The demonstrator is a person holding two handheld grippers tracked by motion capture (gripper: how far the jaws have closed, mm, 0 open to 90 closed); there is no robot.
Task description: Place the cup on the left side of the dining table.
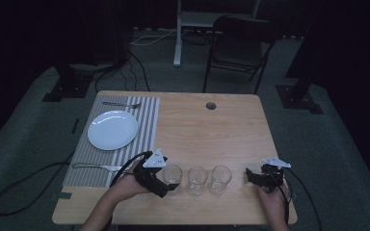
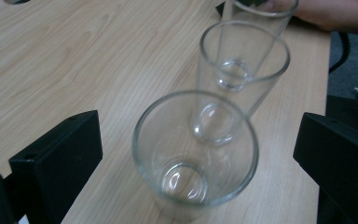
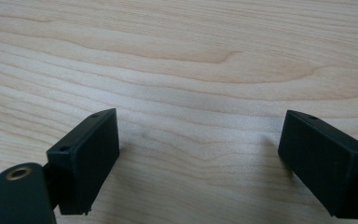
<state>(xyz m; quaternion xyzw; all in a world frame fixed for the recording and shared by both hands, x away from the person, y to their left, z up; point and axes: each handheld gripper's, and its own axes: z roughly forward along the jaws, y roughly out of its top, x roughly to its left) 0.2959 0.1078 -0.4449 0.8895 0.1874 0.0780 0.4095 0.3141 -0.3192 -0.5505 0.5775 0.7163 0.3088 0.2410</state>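
Three clear empty glasses stand in a row near the table's front edge: the left glass, the middle glass and the right glass. My left gripper is open, and its jaws straddle the left glass with a gap on each side. Beyond it in the left gripper view stand the middle glass and the right glass. My right gripper sits to the right of the row, open, with bare wood between its jaws.
A striped placemat at the table's left carries a white plate, a fork at its far end and another utensil at its near end. A cable hole lies near the far edge. A chair stands beyond the table.
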